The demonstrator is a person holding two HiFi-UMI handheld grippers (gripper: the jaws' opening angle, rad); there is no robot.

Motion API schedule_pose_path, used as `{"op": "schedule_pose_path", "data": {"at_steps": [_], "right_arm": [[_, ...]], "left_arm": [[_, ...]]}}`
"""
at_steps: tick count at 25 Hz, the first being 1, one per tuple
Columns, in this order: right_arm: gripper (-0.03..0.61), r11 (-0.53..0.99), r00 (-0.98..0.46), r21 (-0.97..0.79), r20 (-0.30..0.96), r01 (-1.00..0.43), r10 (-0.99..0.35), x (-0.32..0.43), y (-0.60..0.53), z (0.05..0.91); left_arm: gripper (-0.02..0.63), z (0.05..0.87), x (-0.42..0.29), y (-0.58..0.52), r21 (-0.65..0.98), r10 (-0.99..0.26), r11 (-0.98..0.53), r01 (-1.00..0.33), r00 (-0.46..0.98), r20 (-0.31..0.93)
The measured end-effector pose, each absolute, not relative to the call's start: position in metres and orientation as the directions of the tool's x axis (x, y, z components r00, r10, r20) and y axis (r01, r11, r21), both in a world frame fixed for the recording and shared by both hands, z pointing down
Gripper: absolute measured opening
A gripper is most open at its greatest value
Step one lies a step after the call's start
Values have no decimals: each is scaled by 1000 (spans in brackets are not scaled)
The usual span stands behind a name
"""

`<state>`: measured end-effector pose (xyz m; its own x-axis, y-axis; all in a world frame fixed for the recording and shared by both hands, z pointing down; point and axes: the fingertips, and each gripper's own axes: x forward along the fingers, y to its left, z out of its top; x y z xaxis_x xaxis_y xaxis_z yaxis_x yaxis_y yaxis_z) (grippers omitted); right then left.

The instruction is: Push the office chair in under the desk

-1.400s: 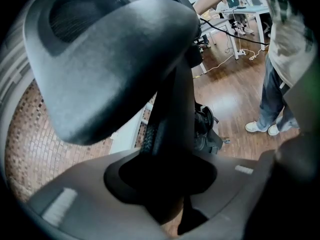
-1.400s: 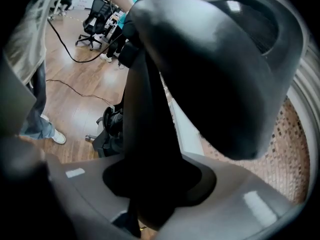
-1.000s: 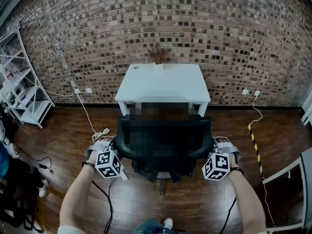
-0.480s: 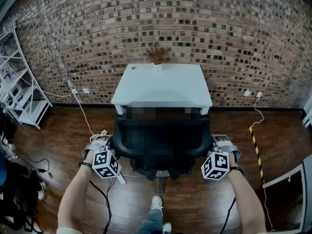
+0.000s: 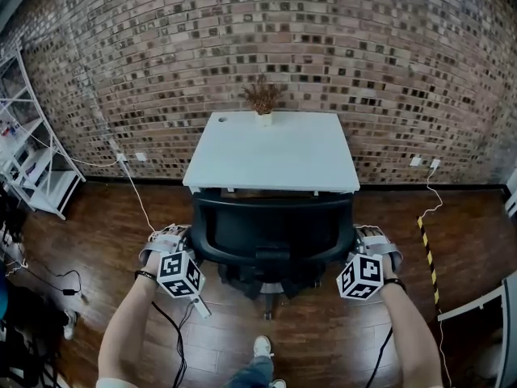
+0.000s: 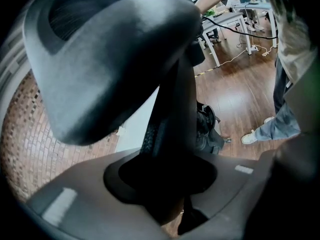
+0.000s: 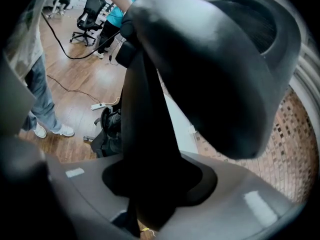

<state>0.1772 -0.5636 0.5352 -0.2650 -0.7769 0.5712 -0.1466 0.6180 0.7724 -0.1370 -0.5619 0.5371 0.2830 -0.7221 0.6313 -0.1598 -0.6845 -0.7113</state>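
White bench [image 5: 271, 148] ahead. Your black office chair [image 5: 271, 231] has its backrest about level with the front edge and its seat seemingly partly under, so some pushing is left. Your left hand-held gripper [image 6: 165, 184] and right hand-held gripper [image 7: 150, 189] each pinch an armrest post [image 6: 170, 109].
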Motion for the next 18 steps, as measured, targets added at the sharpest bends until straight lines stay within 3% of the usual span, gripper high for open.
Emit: {"op": "schedule_pose_path", "data": {"at_steps": [18], "right_arm": [[160, 617, -227, 766, 578, -180, -784, 162, -675, 538]], "left_arm": [[169, 538, -152, -686, -717, -717, -684, -135, 309, 625]]}}
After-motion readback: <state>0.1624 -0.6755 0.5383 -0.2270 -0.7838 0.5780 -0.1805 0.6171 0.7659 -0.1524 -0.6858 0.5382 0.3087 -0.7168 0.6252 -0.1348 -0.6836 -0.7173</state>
